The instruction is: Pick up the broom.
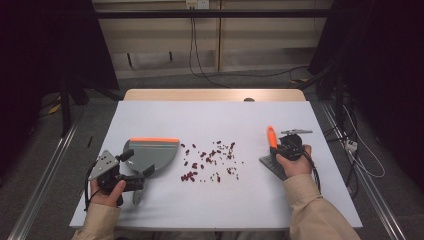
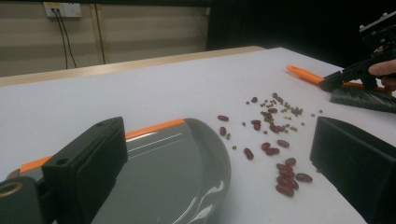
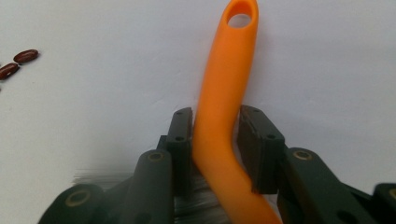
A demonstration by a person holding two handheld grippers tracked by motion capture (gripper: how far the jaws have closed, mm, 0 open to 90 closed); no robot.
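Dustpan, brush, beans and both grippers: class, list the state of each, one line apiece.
Dustpan: flat on the table, empty, handle toward the left gripper.
Brush: lying on the table, orange handle between the right gripper's jaws.
Beans: scattered loose on the table, between dustpan and brush, none swept up.
Left gripper: open, jaws either side of the dustpan.
Right gripper: shut on the brush handle.

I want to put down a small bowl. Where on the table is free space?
Free: the far strip of the white table behind the dustpan and beans, and the near edge between the forearms. Crowded: the middle, from dustpan across the beans to the brush.
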